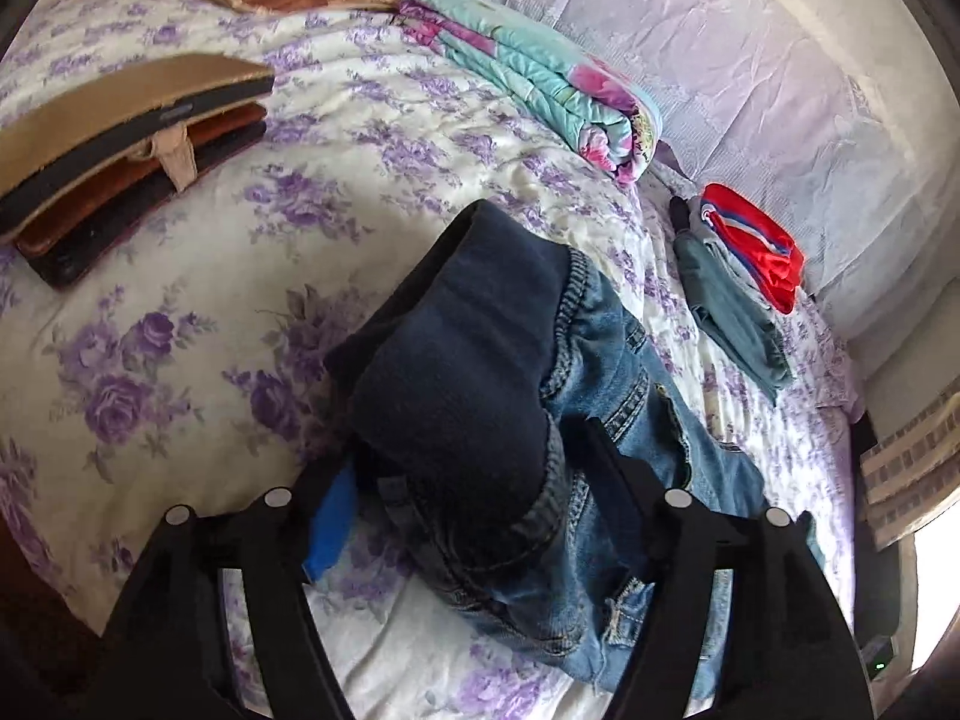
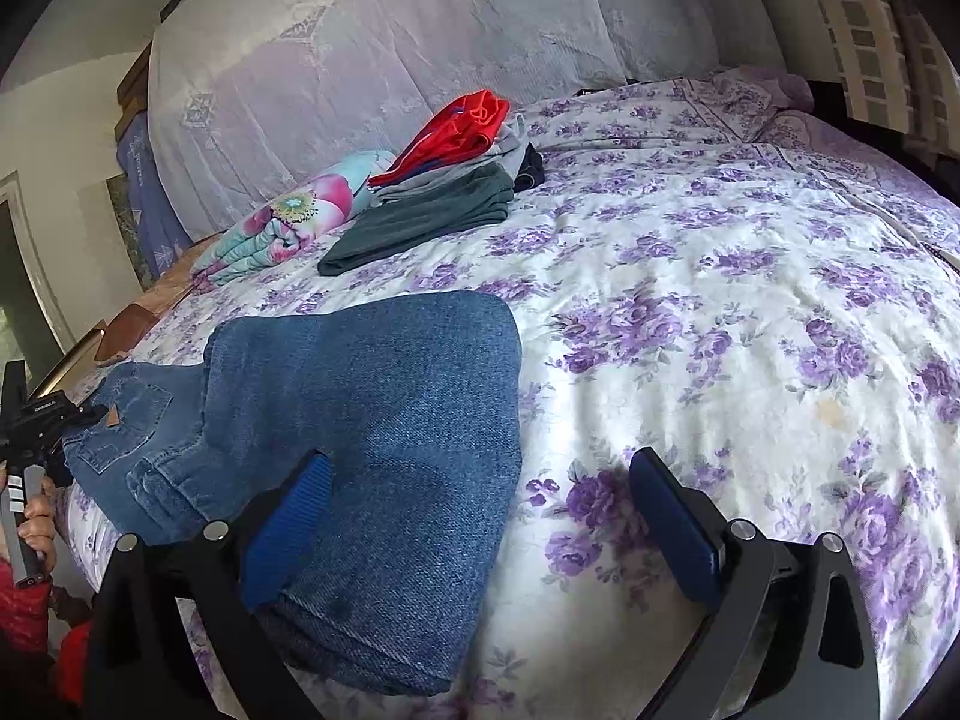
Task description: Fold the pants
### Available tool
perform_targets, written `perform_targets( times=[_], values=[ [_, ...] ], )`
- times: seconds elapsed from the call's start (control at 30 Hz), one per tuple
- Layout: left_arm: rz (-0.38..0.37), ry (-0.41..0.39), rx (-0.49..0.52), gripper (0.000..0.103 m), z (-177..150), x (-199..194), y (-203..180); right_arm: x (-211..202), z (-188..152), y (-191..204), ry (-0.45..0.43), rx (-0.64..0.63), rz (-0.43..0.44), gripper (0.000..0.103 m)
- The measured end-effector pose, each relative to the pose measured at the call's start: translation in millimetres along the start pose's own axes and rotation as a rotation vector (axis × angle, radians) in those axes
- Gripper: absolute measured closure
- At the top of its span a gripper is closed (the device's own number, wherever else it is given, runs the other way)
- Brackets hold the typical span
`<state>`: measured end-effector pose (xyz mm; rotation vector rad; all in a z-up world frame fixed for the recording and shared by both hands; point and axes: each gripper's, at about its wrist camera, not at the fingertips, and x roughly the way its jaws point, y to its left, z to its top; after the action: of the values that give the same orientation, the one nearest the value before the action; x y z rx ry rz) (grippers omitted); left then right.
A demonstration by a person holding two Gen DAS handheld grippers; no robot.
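Observation:
Blue denim pants [image 2: 372, 414] lie partly folded on the bed. In the left wrist view their waist end [image 1: 540, 420], with a dark knit waistband [image 1: 456, 372], sits between the fingers of my left gripper [image 1: 468, 480], whose jaws stand wide around it. My right gripper [image 2: 480, 516] is open; its left blue pad [image 2: 288, 540] rests on the folded leg, its right pad [image 2: 678, 534] over bare bedspread. The left gripper's handle [image 2: 30, 426] shows at the left edge of the right wrist view.
The bed has a purple-flowered bedspread [image 2: 720, 300]. A stack of folded clothes with a red garment on top [image 2: 456, 138] [image 1: 750, 240] and a rolled floral quilt [image 1: 540, 78] lie near a lace-covered headboard [image 2: 420, 30]. Brown cushions [image 1: 120, 138] lie at far left.

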<state>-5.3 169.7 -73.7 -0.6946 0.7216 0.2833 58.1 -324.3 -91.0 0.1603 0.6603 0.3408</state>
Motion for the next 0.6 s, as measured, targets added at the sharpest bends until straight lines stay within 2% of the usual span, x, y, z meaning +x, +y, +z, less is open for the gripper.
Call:
perform_targets(
  times=[0.03,0.07,0.2,0.43,0.6],
  values=[
    [0.016,-0.015,0.022,0.036,-2,0,-4,0,0,0,0.0,0.001,-0.001,0.003],
    [0.03,-0.03,0.049,0.042,-4,1,-8,0,0,0,0.0,0.0,-0.001,0.003],
    [0.073,-0.087,0.126,0.047,-11,-4,-18,0,0,0,-0.001,-0.001,-0.004,0.003],
    [0.076,-0.108,0.147,0.05,-13,-8,-18,0,0,2,-0.013,-0.002,-0.012,0.003],
    [0.116,-0.146,0.184,0.056,-19,-14,-26,0,0,1,-0.013,-0.002,-0.011,0.003]
  ],
)
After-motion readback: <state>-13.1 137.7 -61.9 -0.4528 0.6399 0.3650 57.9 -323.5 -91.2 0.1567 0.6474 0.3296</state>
